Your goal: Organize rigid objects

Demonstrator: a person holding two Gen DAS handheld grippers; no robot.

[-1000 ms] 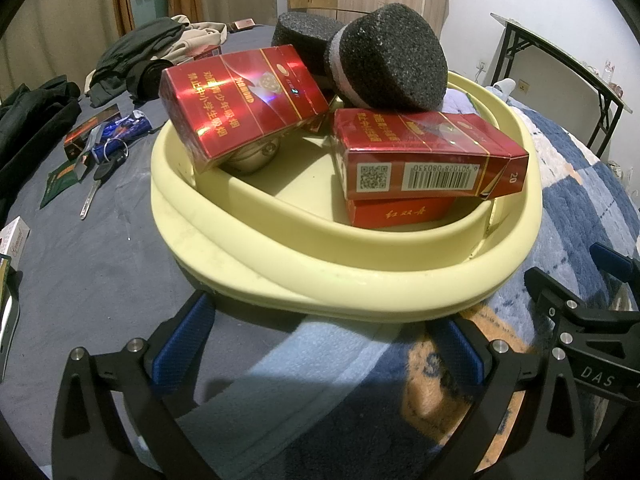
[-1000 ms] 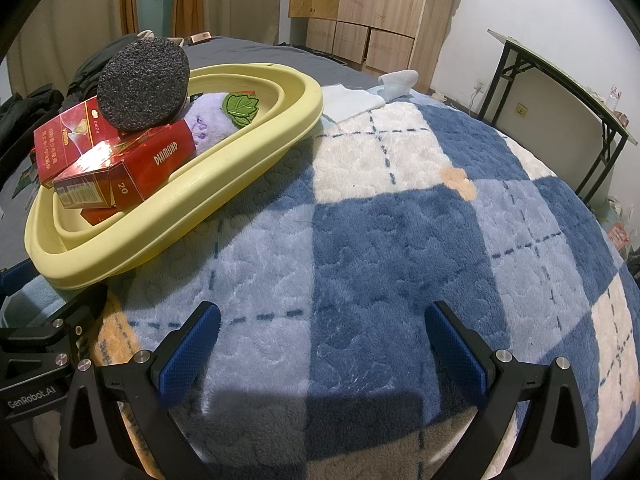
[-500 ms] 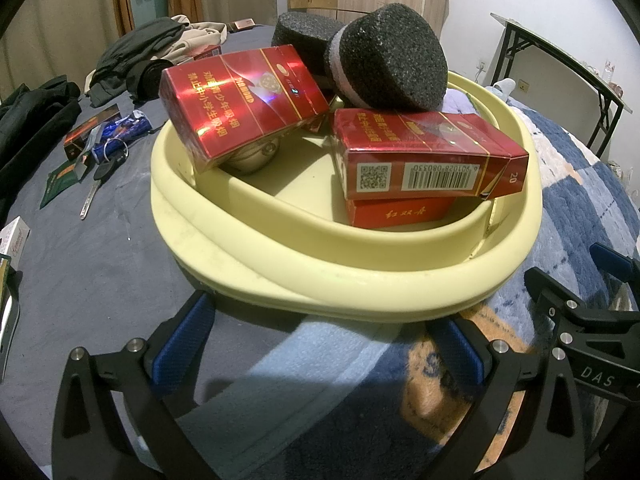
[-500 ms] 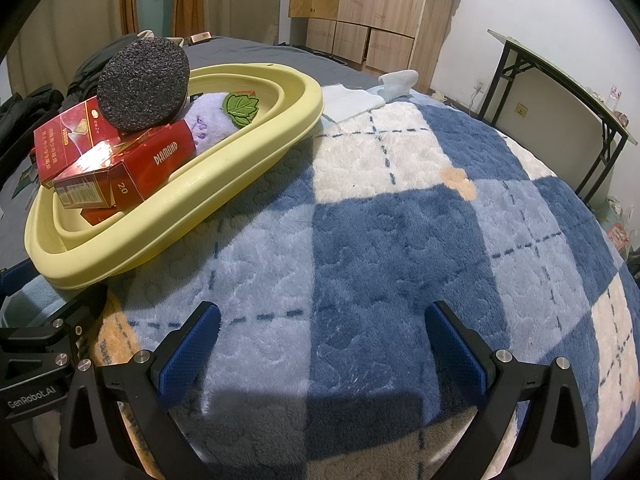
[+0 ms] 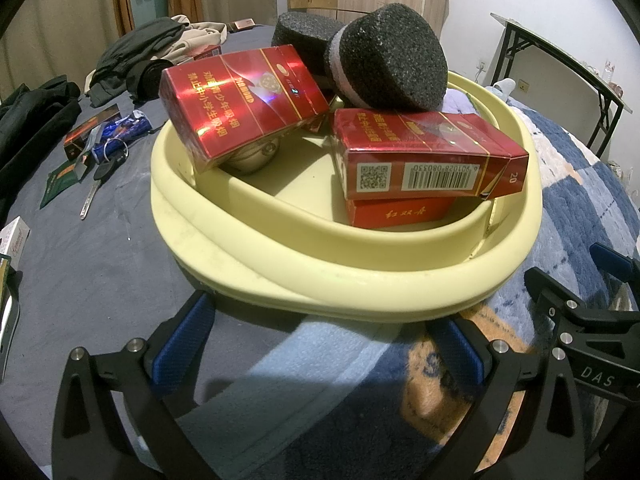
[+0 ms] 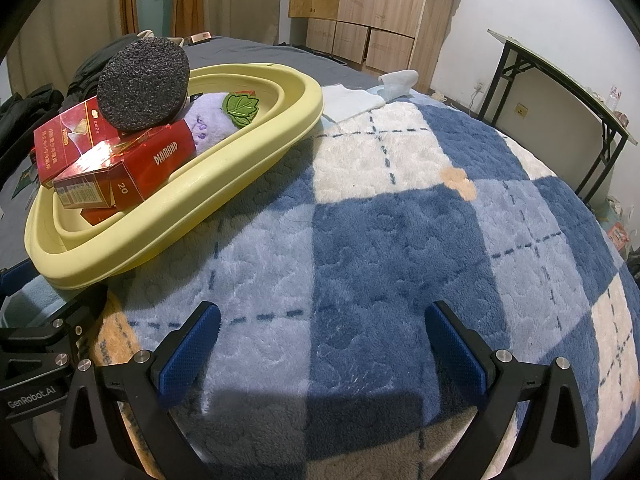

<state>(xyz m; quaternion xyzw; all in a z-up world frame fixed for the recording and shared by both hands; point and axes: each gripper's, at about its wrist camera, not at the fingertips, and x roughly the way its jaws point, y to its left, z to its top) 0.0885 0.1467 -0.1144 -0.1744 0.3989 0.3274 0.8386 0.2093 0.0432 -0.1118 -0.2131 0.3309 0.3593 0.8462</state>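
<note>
**Yellow basin holding boxes, sponges and a soft toy, on a bed**

Item: pale yellow oval basin [image 5: 348, 280], thick rolled rim, an inner wall stepped inside the outer one. It sits on a blue, white and light-blue checked blanket [image 6: 400, 220], its far side over a grey sheet [image 5: 100, 248].

Contents: a glossy red box [image 5: 240, 104] with gold print, tilted against the rim at 10 o'clock of the basin in the left wrist view, with a rounded metallic thing under it, kind unclear. A second red box [image 5: 428, 154], barcode and "20" on its side, lies at 3 o'clock on top of a third red box [image 5: 400, 212]. Two dark grey round sponges: one [image 5: 388, 64] with a pale band rests on the second box; the other [image 5: 304, 36] is behind it at 12 o'clock. A lilac soft toy [image 6: 208, 124] with a green leaf [image 6: 240, 108] lies at the basin's far end in the right wrist view.

Outside the basin: a key [image 5: 96, 188], small packets and dark clothes [image 5: 140, 56] on the sheet, 9 to 11 o'clock.

Grippers: left gripper [image 5: 320, 340] low before the basin's near rim, jaws wide apart, empty. Right gripper [image 6: 320, 340] just beside it over the blanket, jaws wide apart, empty.
</note>
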